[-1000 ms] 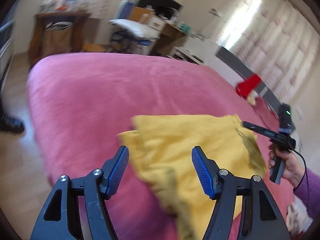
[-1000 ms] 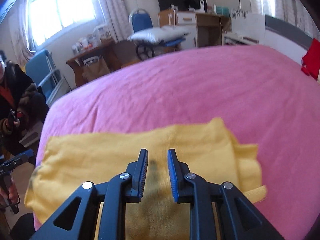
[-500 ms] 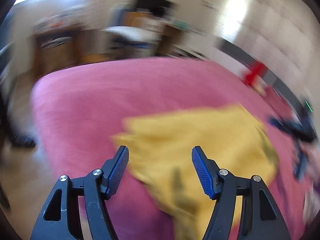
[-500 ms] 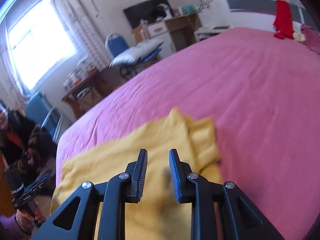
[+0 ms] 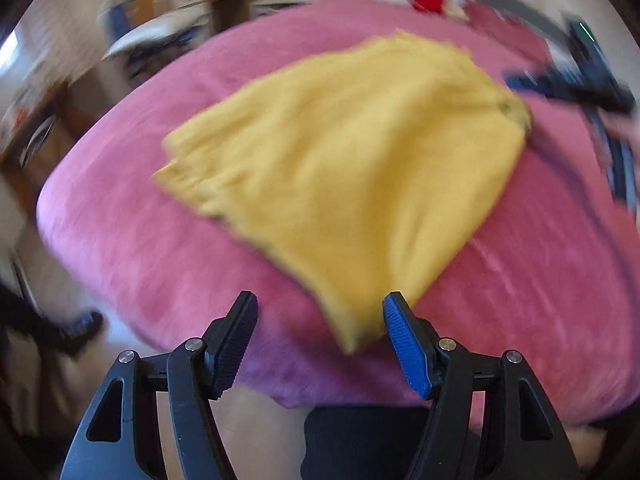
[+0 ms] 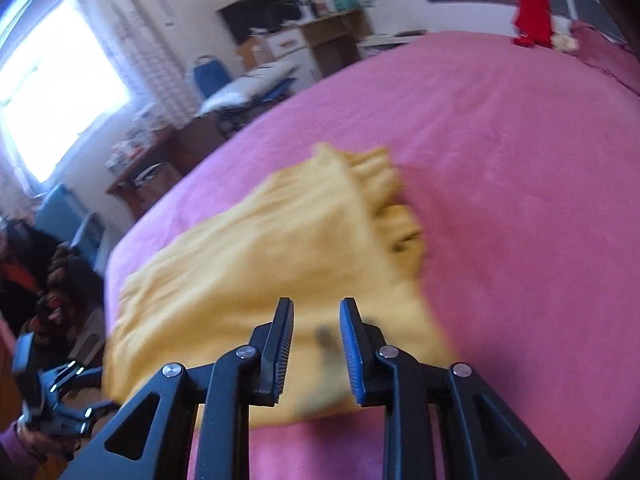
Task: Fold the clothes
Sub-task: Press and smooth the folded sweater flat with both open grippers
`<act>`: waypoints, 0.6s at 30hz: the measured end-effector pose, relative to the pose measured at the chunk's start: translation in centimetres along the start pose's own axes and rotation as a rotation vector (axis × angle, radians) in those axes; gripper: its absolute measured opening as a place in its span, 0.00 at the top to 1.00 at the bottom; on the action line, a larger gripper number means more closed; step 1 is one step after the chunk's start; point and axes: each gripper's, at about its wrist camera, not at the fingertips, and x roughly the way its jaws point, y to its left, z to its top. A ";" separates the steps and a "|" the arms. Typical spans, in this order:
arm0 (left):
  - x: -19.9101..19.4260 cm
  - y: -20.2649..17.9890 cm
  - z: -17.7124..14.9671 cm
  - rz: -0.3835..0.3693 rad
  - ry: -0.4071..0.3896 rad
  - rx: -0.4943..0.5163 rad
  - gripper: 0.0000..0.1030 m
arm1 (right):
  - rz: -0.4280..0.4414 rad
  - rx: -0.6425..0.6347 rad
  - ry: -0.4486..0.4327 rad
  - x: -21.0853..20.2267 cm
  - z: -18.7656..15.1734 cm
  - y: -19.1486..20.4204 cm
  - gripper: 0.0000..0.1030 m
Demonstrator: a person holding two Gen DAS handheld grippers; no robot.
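One yellow garment [image 5: 344, 168] lies on the pink bedspread [image 5: 132, 248], near the edge closest to me, flattened into a compact, roughly rectangular stack with layered edges showing at one end [image 6: 384, 192].

Change since one second ago: my left gripper [image 5: 320, 340] has pulled back and swung round, so the garment now sits ahead of its fingertips rather than between them; only the nearest corner lies close to the blue pad. Both views are blurred, so both tools are in motion. My right gripper [image 6: 316, 344] has tilted and slid toward one end of the garment.

Tool state: the left jaws stand wide apart and hold nothing. The right jaws stand at a narrow gap over the cloth; no fabric is visibly pinched between them.

Judgement: both tools are free of the cloth, which fits either a completed fold or a pause between folds.

Count: one yellow garment, one red cloth [image 6: 532, 12] at the far headboard, two grippers, one bedspread.
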 end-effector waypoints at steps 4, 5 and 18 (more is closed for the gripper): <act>-1.9 3.7 -1.3 -0.029 -0.058 -0.206 0.35 | 0.023 -0.172 0.079 2.2 -3.2 5.7 0.76; -2.4 4.4 -1.7 -0.030 -0.072 -0.251 0.35 | 0.029 -0.214 0.098 2.7 -4.0 7.1 0.76; -5.8 6.8 -3.9 -0.057 -0.144 -0.399 0.35 | 0.088 -0.685 0.326 8.7 -13.0 22.9 0.75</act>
